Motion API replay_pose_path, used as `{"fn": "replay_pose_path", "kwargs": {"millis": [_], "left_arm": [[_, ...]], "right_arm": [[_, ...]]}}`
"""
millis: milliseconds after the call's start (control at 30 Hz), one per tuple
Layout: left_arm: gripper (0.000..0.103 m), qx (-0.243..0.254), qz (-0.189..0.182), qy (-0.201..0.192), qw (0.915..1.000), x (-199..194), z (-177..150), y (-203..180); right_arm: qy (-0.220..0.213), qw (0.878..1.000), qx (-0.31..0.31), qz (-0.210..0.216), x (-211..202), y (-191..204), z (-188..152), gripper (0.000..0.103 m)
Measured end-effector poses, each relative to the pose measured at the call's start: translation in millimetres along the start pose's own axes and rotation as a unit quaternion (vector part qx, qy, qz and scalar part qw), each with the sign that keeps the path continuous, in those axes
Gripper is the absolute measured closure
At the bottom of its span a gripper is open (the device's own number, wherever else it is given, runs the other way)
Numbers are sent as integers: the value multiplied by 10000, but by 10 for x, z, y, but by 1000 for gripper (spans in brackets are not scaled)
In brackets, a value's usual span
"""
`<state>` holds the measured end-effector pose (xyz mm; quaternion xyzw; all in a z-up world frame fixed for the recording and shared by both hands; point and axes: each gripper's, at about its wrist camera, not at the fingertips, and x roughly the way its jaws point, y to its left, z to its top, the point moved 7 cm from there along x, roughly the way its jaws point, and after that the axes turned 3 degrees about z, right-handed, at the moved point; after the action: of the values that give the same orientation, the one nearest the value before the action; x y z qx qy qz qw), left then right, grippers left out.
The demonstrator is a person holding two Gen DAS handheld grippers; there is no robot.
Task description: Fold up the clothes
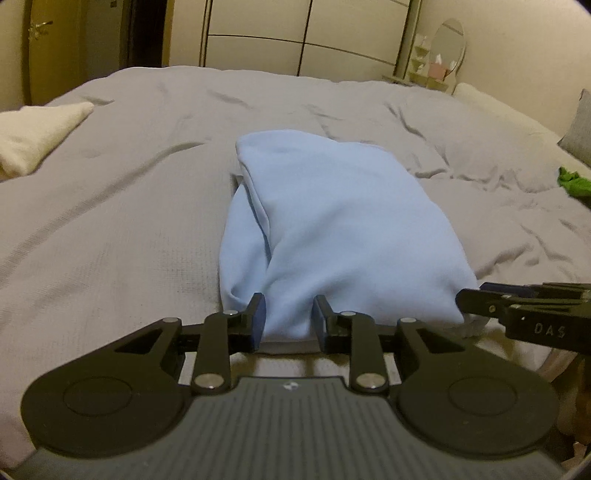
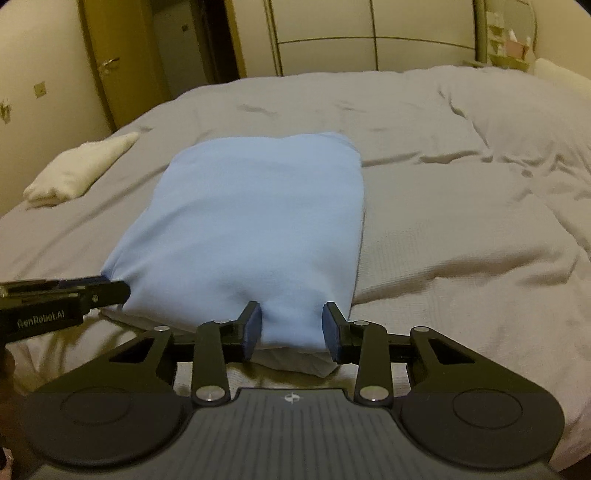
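Light blue garment (image 1: 343,229), folded into a thick rectangular bundle, lying on the grey bed cover (image 1: 110,229) near the bed's close edge. Nearest to you, your left hand-held gripper (image 1: 289,317) has its two blue-padded fingers (image 1: 258,319) set on either side of a bunched portion of the garment's near hem; the pads sit against the cloth, pinching that fold. Your right hand-held gripper (image 2: 291,326) does the same at the near hem toward the garment's right corner, its pads (image 2: 251,328) pressing a hump of blue fabric between them. In each wrist view the other gripper enters from the side, level with the hem: the right one at the garment's near right corner in the left view, the left one at the near left corner in the right view. A white underlayer shows just beneath the blue hem in the right view. Farther out, the garment's left side shows a rolled fold line running away from you. Beyond it, to the left, a cream folded cloth (image 2: 79,170) lies apart on the cover. A small green item (image 1: 574,182) lies at the right edge. Farthest, wardrobe doors (image 1: 306,35) and a round mirror (image 1: 447,46).
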<state>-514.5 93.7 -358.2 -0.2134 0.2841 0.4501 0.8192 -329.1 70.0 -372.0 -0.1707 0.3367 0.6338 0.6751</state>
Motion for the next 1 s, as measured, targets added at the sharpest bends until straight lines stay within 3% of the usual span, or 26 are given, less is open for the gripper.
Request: {"fn": "replay_pose_path", "kwargs": {"millis": [100,167,233,333,400,533,1000], "left_arm": [[79,-46,245,75,9997,-131,-6,-59],[71,-77,408,126,9991,-220,-11,-98],[70,-108,570,176,9982,-310,-15,-137],[57,-59,746,218,9970,-429,-35,-205],[57,0,753,191,9970,-503,-45,-254],[48,129,791,145,9967,-631,-63,-346],[45,354,772,-19,9964,-954,-115,-520]], "right_arm": [[-119,9996,239,49,-140,-23,15,53],[-166,9992,354,11,-233,-40,-9,43],[-194,9990,410,-56,-316,-69,-35,33],[-221,9982,540,-132,-419,-135,-71,20],[-245,9974,654,-196,-490,-189,-89,15],[-376,9957,796,-289,-666,-262,-104,14],[-655,9927,977,-262,-1044,-291,-134,14]]}}
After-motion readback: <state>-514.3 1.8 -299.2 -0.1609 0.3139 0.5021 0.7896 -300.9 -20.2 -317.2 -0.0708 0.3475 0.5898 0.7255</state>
